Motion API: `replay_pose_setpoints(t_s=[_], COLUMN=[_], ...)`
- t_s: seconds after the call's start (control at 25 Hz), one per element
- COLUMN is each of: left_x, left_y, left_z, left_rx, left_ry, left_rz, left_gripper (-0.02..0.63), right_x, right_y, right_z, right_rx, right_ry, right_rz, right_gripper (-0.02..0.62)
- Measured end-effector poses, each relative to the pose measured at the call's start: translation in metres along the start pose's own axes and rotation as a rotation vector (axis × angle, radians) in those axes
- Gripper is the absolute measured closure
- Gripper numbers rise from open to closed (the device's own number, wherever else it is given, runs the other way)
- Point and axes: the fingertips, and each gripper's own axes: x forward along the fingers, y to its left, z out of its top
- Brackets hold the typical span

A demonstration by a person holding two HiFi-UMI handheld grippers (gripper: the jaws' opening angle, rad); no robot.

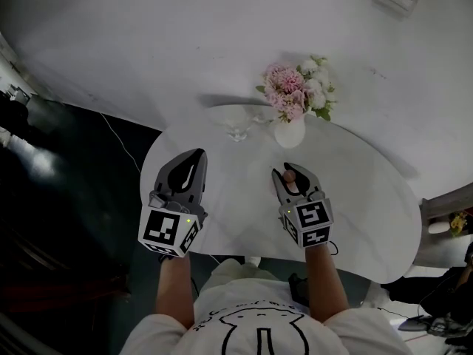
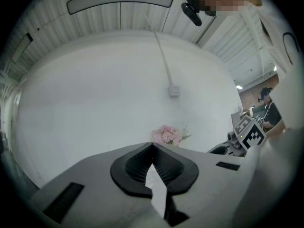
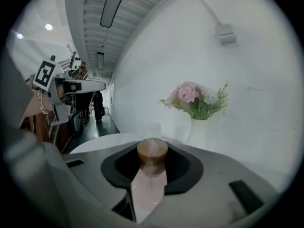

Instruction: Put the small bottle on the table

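The small bottle (image 1: 290,176) has a brown cap and a pale pink body (image 3: 151,158). It sits between the jaws of my right gripper (image 1: 290,167), which is shut on it and held over the near middle of the white table (image 1: 369,198). The bottle's cap end points toward the jaw tips of the right gripper (image 3: 153,145). My left gripper (image 1: 198,154) hovers over the table's left part. Its jaws are shut with nothing in them, and the tips of the left gripper (image 2: 152,145) meet.
A white vase (image 1: 290,132) of pink and white flowers (image 1: 295,91) stands at the table's back edge against the wall. A small clear glass item (image 1: 238,132) sits left of it. Dark floor lies left of the table, and the person's torso is at the near edge.
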Motion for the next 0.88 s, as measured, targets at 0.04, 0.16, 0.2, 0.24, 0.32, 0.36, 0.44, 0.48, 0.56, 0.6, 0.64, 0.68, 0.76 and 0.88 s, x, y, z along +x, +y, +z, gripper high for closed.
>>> replay_pose_setpoints(t_s=[0.04,0.16,0.2,0.24,0.32,0.36,0.44,0.48,0.56,0.6,0.64,0.68,0.76,0.88], left_x=[0.0,-0.001,-0.002,-0.003,-0.005,-0.005,-0.008,-0.009,-0.012,-0.013,-0.013,-0.014,-0.015,-0.017], left_y=[0.0,-0.002,-0.002,-0.002,-0.001,0.0,0.003,0.004,0.007,0.008,0.009,0.009,0.011,0.014], left_z=[-0.003,-0.012,-0.015,-0.017,-0.021,-0.022,-0.026,-0.028,-0.033,-0.035,-0.036,-0.036,-0.037,-0.036], left_rx=[-0.002,-0.008,-0.009,-0.01,-0.013,-0.014,-0.017,-0.021,-0.03,-0.033,-0.034,-0.033,-0.034,-0.036], left_ry=[0.005,0.02,0.027,0.033,0.042,0.045,0.054,0.058,0.065,0.067,0.069,0.071,0.071,0.07], left_rz=[-0.001,-0.006,-0.008,-0.011,-0.012,-0.011,-0.01,-0.008,-0.006,-0.006,-0.007,-0.009,-0.011,-0.012], left_gripper=[0.603,0.603,0.603,0.603,0.603,0.603,0.603,0.603,0.603,0.603,0.603,0.603,0.603,0.603], right_x=[0.002,0.008,0.01,0.012,0.015,0.017,0.02,0.022,0.026,0.028,0.031,0.034,0.04,0.049], right_y=[0.002,0.01,0.014,0.018,0.025,0.029,0.035,0.037,0.042,0.043,0.044,0.044,0.044,0.044], right_z=[-0.005,-0.018,-0.023,-0.027,-0.036,-0.04,-0.05,-0.054,-0.062,-0.066,-0.069,-0.072,-0.077,-0.083], right_rx=[0.004,0.013,0.015,0.019,0.026,0.03,0.039,0.043,0.052,0.059,0.067,0.076,0.099,0.135], right_ry=[0.005,0.022,0.028,0.035,0.048,0.055,0.071,0.079,0.093,0.098,0.103,0.105,0.106,0.111], right_rz=[0.003,0.02,0.027,0.033,0.046,0.051,0.056,0.058,0.059,0.058,0.057,0.055,0.045,0.026], right_gripper=[0.48,0.48,0.48,0.48,0.48,0.48,0.48,0.48,0.48,0.48,0.48,0.48,0.48,0.48])
